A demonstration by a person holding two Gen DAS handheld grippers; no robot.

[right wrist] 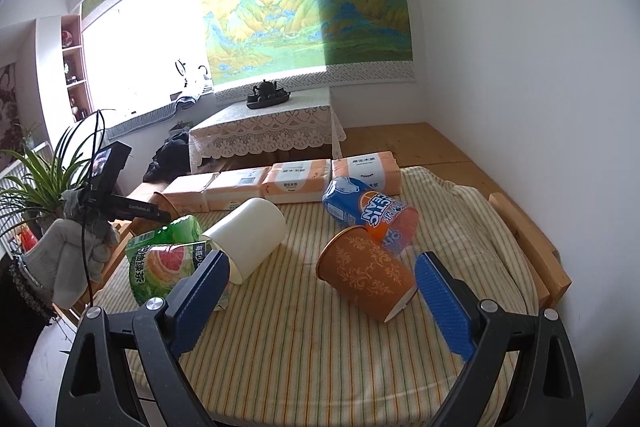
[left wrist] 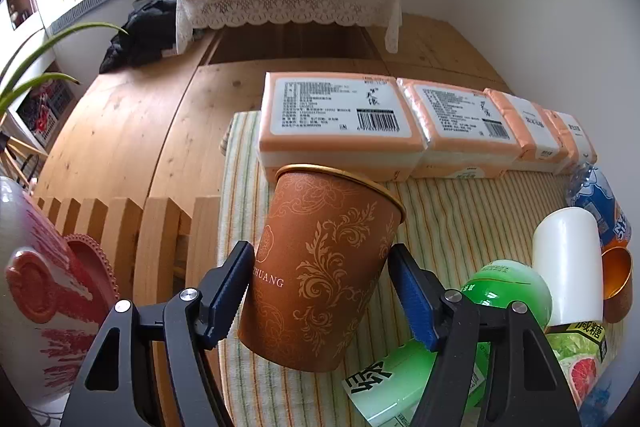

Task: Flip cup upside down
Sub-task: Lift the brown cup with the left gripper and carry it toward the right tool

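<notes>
— Two brown cups are out, so which one do you have?

— My left gripper (left wrist: 322, 291) pinches the patterned brown cup (left wrist: 320, 267) by its sides, blue pads pressed on the wall. It hangs tilted above the striped cloth (left wrist: 460, 219), gold rim up and leaning toward the tissue packs (left wrist: 340, 119).

— And the other one?

— From my right wrist I see a second brown cup (right wrist: 366, 273) lying on its side on the cloth, mouth facing left, with an orange soda bottle (right wrist: 370, 215) lying just behind it. My right gripper (right wrist: 322, 299) is spread wide with nothing between the fingers, hovering near that cup.

— Does the right camera catch the held cup?

— Only a sliver: a brown edge (right wrist: 160, 205) shows past my left hand (right wrist: 68, 259) in its grey glove, mostly hidden by the tool. The left view shows it in full, with its scroll pattern and lettering.

— Anything else differ between the views?

— The left view shows the white cup (left wrist: 568, 267) upside down; in the right view it (right wrist: 250, 239) looks tilted, resting against the green tea bottle (right wrist: 168, 259). The left view alone shows a red-and-white vase (left wrist: 36, 287) beside the wooden slats (left wrist: 120, 227).
</notes>
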